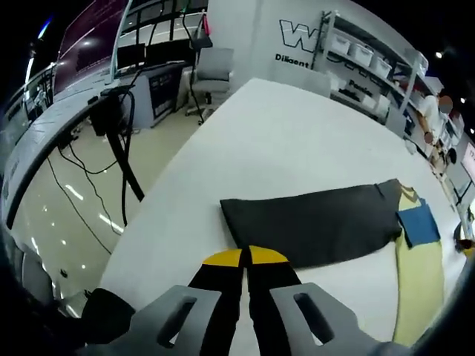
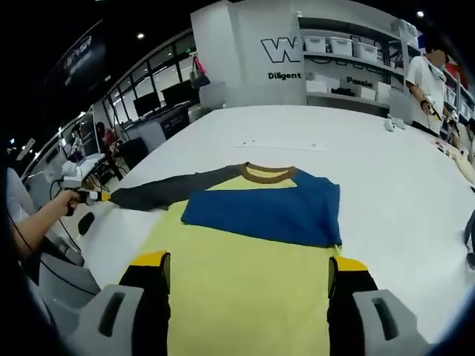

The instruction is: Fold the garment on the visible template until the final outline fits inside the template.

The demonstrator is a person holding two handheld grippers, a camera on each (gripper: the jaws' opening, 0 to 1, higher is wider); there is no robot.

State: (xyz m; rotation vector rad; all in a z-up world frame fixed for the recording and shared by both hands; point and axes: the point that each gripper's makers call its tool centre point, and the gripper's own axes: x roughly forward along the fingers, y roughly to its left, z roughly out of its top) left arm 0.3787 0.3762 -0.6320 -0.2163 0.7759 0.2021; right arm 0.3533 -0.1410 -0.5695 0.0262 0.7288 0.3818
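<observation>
A soft yellow shirt [image 2: 245,282] with a blue panel is spread flat on the smooth white worktop [image 2: 386,178]. Its dark grey sleeve [image 1: 312,222] is pinched by the closed left tool [image 1: 246,257] — the right tool [image 2: 249,271] is held wide open.

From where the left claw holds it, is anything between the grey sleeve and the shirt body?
Nothing visible. The left claw, shut on the grey sleeve, has only bare white table around it up to the yellow shirt body.
</observation>
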